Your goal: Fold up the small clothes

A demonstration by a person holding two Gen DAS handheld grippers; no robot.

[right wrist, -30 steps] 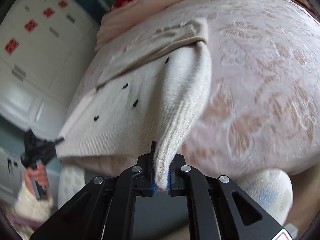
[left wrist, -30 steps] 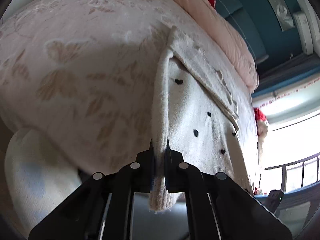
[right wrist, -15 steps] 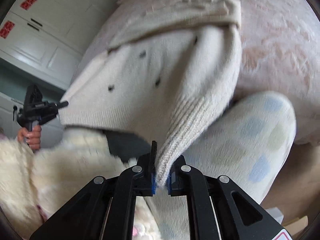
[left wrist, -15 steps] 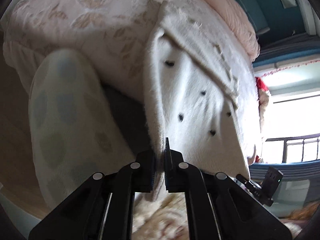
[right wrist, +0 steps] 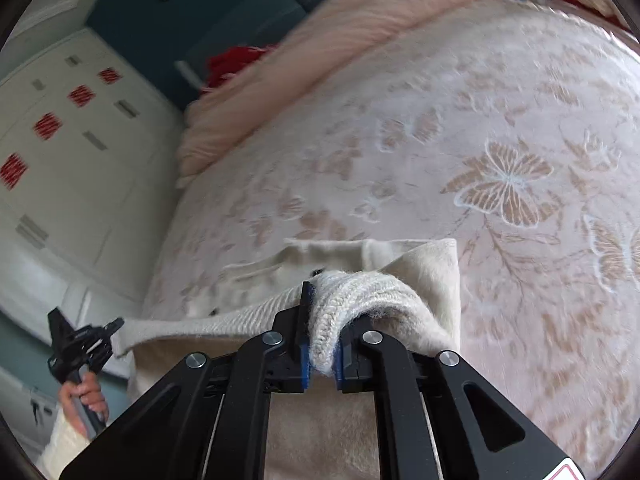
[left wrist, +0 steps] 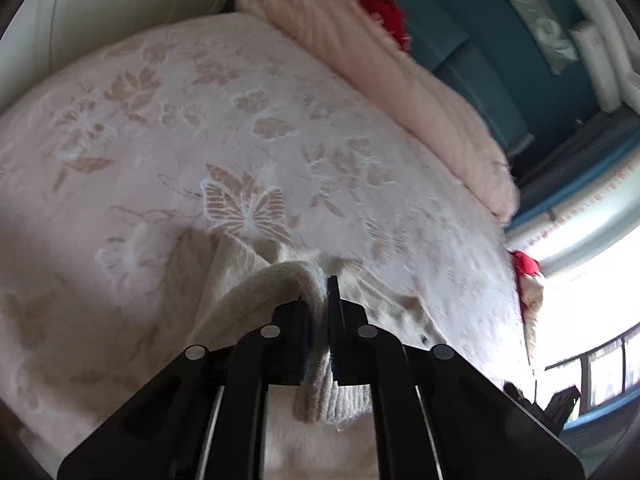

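Observation:
A small cream knit sweater with black heart dots lies on the pink butterfly-patterned bed. My left gripper (left wrist: 319, 292) is shut on the sweater's ribbed hem (left wrist: 280, 284), which curls over the left finger. My right gripper (right wrist: 322, 304) is shut on the other end of the ribbed hem (right wrist: 360, 292). The hem stretches between both grippers, and the left gripper (right wrist: 80, 344) shows in the right wrist view, held in a hand. The hem is carried over the sweater's body (right wrist: 420, 276), which lies doubled beneath. Most of the sweater is hidden under the grippers.
The bedspread (left wrist: 240, 140) fills both views. A rolled pink blanket (left wrist: 400, 80) lies along the far side by a teal headboard (left wrist: 480, 60). A red item (left wrist: 380, 8) sits behind it. White cupboards (right wrist: 80, 140) stand at the left of the right wrist view.
Both grippers have lifted the hem from below the bed's edge and carried it forward over the sweater, so the bedspread now fills the views and the sweater is doubled up.

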